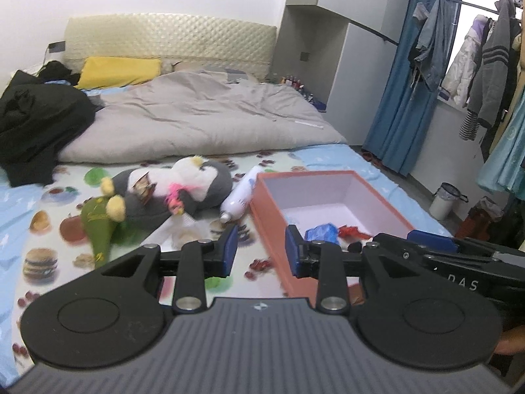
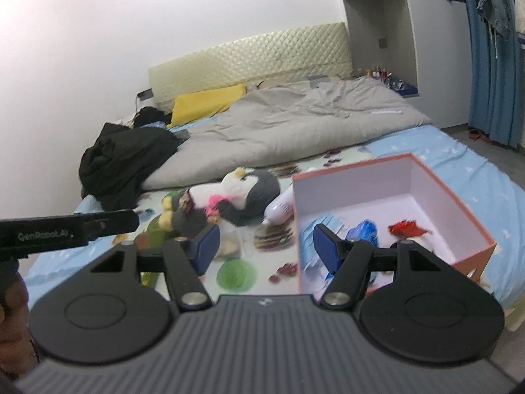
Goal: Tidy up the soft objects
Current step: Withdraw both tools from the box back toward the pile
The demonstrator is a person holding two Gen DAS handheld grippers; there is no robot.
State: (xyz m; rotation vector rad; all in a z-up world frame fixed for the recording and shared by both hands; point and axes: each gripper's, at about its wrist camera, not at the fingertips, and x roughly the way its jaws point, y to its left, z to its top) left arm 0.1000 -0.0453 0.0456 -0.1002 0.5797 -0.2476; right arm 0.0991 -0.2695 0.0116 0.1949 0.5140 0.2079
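A grey-and-white penguin plush lies on the patterned bed sheet, with a green plush beside it. A white bottle lies between the penguin and an orange box. The box has a white inside and holds a blue item and a red item. My left gripper hangs open over the sheet by the box's near left corner, holding nothing. My right gripper is open and empty, with its right finger over the box's front.
A grey duvet covers the far half of the bed, with black clothes at its left and a yellow pillow by the headboard. A blue curtain, hanging clothes and a white bin stand to the right of the bed.
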